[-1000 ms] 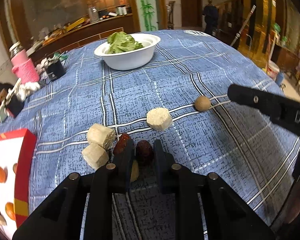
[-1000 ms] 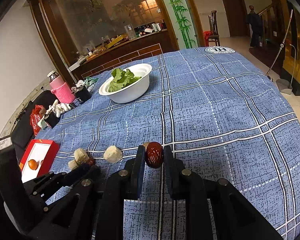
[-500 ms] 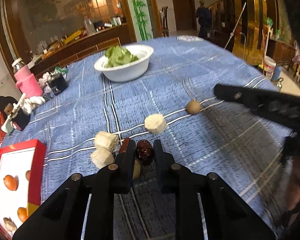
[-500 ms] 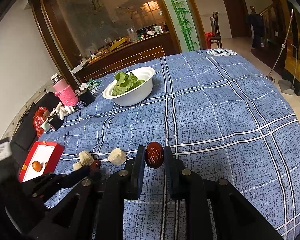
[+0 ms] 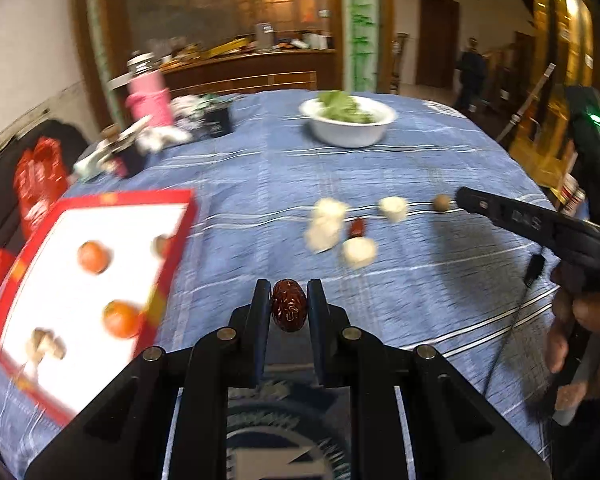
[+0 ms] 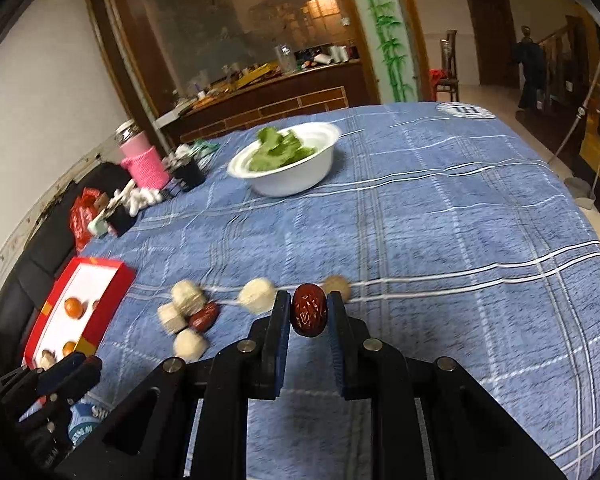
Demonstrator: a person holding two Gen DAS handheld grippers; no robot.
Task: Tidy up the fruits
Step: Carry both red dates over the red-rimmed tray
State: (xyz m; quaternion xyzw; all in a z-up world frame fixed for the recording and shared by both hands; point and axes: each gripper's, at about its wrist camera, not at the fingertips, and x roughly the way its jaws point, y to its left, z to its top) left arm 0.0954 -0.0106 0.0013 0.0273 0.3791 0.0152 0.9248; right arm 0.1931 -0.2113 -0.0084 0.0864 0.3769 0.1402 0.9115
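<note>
My left gripper (image 5: 288, 309) is shut on a dark red date (image 5: 288, 311) and holds it above the blue cloth, right of the red-rimmed tray (image 5: 100, 200). The tray holds orange fruits (image 5: 93, 256) and pale pieces. My right gripper (image 6: 309, 313) is shut on another red date (image 6: 309, 315). On the cloth lie several pale chunks (image 6: 186, 297), one more date (image 6: 204, 317) and a brown round fruit (image 6: 337, 286). The right gripper also shows in the left wrist view (image 5: 500, 212).
A white bowl of green leaves (image 6: 288, 176) stands at the back of the table. A pink bottle (image 6: 142, 160), a black cup (image 6: 188, 174) and a red bag (image 6: 84, 216) crowd the far left edge. The tray also shows in the right wrist view (image 6: 112, 280).
My left gripper has lifted its date off the cloth and swung left toward the tray. The right gripper has kept its date and shifted slightly.
</note>
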